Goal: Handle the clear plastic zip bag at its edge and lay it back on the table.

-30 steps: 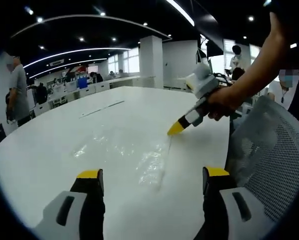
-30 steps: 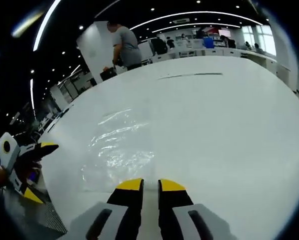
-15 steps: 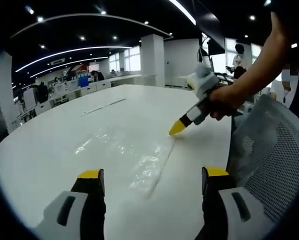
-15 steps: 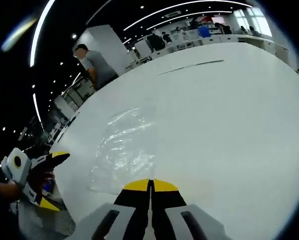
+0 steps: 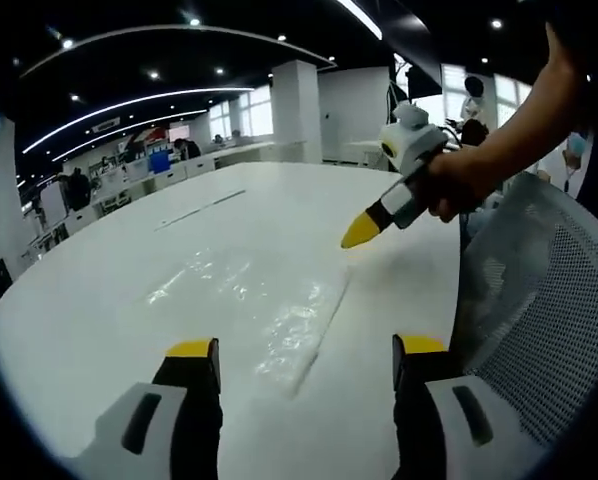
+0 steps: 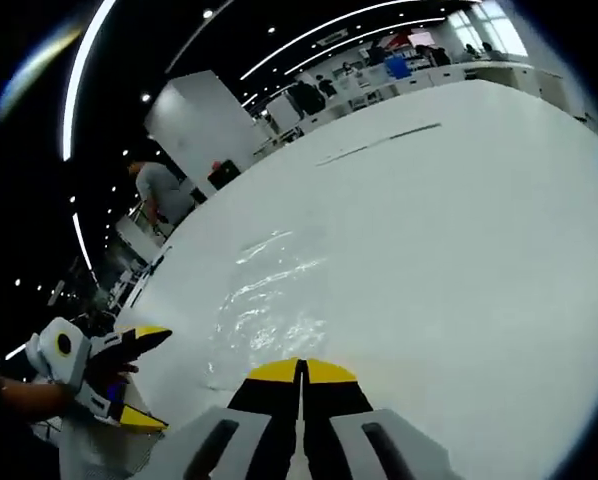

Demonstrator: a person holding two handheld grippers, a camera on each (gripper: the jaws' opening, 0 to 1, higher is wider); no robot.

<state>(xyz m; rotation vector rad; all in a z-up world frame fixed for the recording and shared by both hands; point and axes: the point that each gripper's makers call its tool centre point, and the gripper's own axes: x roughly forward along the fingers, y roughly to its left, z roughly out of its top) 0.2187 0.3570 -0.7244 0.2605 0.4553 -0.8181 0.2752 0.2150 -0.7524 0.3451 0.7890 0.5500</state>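
In the left gripper view, the left gripper (image 5: 304,360) stands over the near part of the white table (image 5: 99,300) with its two yellow-tipped jaws spread wide apart and nothing between them: it is released. Beyond the jaws, the clear plastic zip bag (image 5: 244,300) lies flat on the table surface, showing as a patch of wrinkled glare. Its right edge runs as a straight line from near to far.

To the right and farther off, the right gripper (image 5: 362,230) is held in a hand (image 5: 459,180) above the table, just beyond the far end of the bag's right edge. Its yellow tip is raised and appears apart from the bag. At the far right of this view stands a mesh chair back (image 5: 539,290).

In the right gripper view, the right gripper (image 6: 301,372) has its jaws pressed together with no visible gap. No film of plastic can be made out between them, so it is judged clenched on nothing. The zip bag (image 6: 274,295) lies on the table (image 6: 459,250) just ahead and to the left of the tips. The left gripper (image 6: 129,345) appears at the lower left.

Task status, as a judgement: the bag rests on the table with neither tool holding it, so laying it back appears done. Only withdrawal of the grippers seems left.
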